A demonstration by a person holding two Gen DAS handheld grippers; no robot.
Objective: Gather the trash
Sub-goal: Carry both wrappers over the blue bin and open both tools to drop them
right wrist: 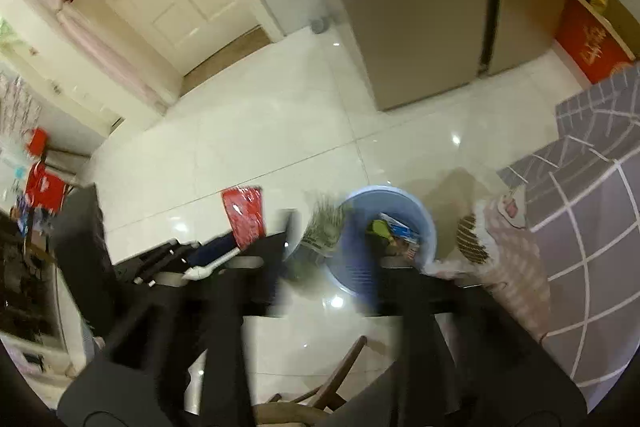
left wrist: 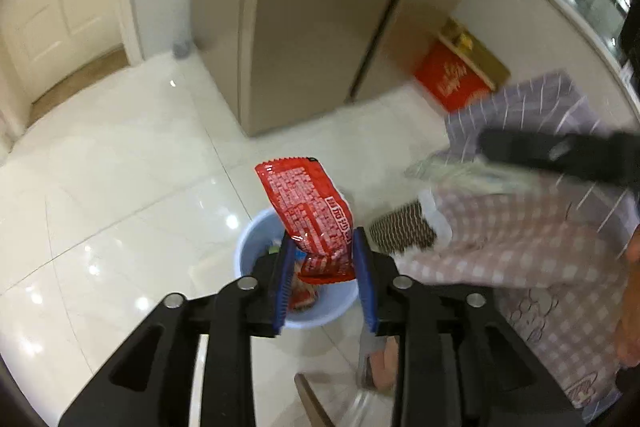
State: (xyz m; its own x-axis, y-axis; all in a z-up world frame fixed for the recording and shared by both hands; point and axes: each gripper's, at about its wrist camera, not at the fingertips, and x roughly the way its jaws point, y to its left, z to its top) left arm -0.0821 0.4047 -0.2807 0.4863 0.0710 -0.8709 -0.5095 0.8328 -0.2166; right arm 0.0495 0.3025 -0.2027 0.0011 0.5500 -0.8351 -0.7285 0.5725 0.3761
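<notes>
A light blue trash bin [left wrist: 248, 247] stands on the white tiled floor and holds several wrappers. My left gripper [left wrist: 324, 255] is directly above it, and a red snack wrapper [left wrist: 308, 207] stands between its blue pads; the pads look parted, so I cannot tell whether they still pinch it. In the right wrist view the bin [right wrist: 424, 223] is ahead of my right gripper [right wrist: 332, 227], which is blurred, with a greenish wrapper [right wrist: 320, 227] between its wide-apart fingers. The left gripper's red wrapper [right wrist: 245, 215] shows to the left there.
A beige fridge [left wrist: 320, 7] stands behind the bin. A table edge with pink checked cloth [left wrist: 520, 239] and grey grid cloth [right wrist: 592, 227] lies to the right. A red box [left wrist: 448, 75] sits against the wall. A wooden chair [right wrist: 320, 387] is below.
</notes>
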